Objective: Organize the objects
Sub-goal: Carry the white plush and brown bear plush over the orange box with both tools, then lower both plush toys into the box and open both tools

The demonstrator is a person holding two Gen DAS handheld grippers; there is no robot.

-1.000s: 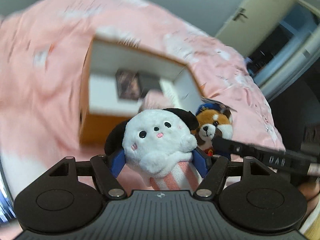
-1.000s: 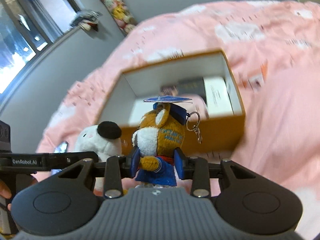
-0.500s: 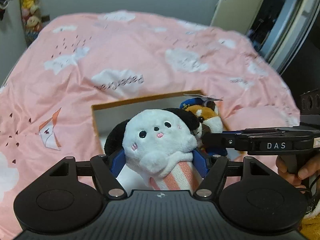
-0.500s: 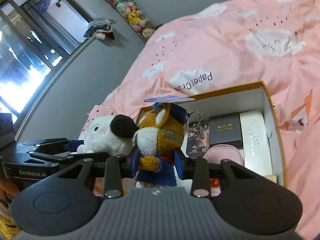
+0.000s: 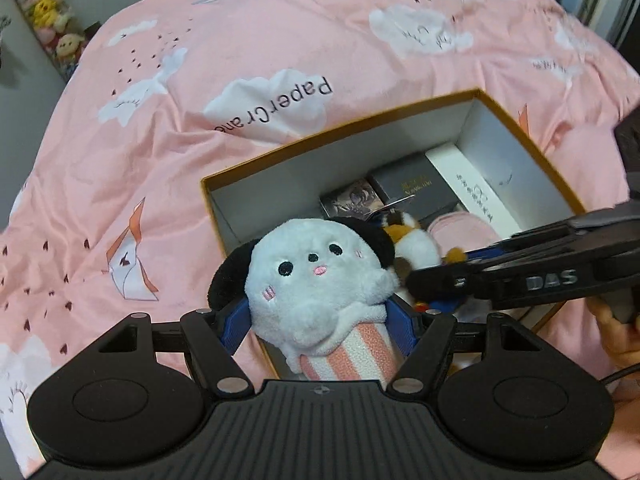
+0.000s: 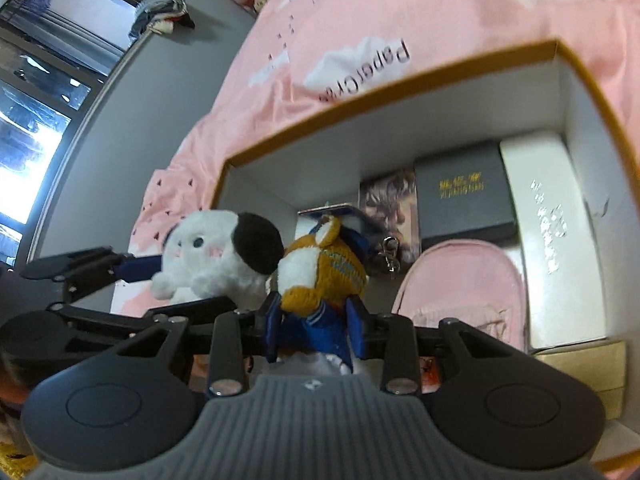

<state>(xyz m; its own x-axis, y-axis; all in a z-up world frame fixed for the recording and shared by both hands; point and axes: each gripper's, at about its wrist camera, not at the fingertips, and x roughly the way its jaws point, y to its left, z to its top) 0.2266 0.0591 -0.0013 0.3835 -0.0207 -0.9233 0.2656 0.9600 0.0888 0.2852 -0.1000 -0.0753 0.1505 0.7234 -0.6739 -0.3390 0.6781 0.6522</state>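
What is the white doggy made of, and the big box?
The white doggy looks like soft fuzzy plush; its surface is fluffy. The big box looks like stiff cardboard, matte white inside with an orange-brown rim, judging by its thin, straight walls.

Bedroom, pink cloud-print duvet (image 5: 280, 40), plush toys on wall shelf (image 5: 48, 20)
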